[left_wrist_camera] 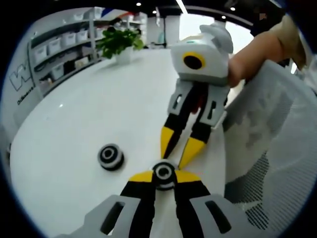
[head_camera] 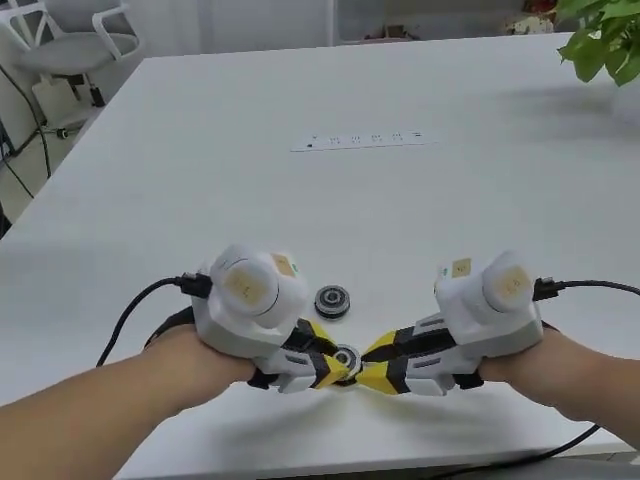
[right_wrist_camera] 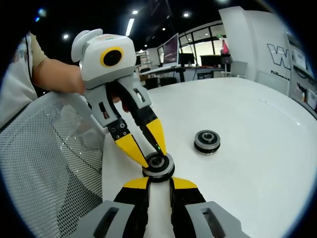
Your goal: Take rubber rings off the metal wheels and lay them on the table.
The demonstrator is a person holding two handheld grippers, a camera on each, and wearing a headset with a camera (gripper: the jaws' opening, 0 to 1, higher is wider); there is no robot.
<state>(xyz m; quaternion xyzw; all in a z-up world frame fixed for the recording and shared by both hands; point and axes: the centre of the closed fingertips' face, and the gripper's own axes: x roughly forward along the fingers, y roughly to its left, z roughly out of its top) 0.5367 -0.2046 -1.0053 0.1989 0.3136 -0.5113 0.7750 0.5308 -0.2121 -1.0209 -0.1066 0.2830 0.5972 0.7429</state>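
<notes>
A small metal wheel [head_camera: 346, 358] with a black rubber ring sits between both grippers at the table's front edge. My left gripper [left_wrist_camera: 164, 176] is shut on this wheel [left_wrist_camera: 163, 173], with its yellow tips on either side. My right gripper [right_wrist_camera: 159, 182] faces it from the opposite side, and its tips close narrowly on the near rim of the wheel [right_wrist_camera: 158, 166]. In the head view the left gripper [head_camera: 330, 368] and the right gripper [head_camera: 366, 374] meet tip to tip. A second ringed wheel [head_camera: 332, 300] lies flat on the table just beyond them.
The white table [head_camera: 330, 200] stretches far ahead, with a flat white strip [head_camera: 362, 140] at its middle. A green plant [head_camera: 605, 40] stands at the far right corner. A mesh chair [right_wrist_camera: 44, 163] stands close to the table's front edge.
</notes>
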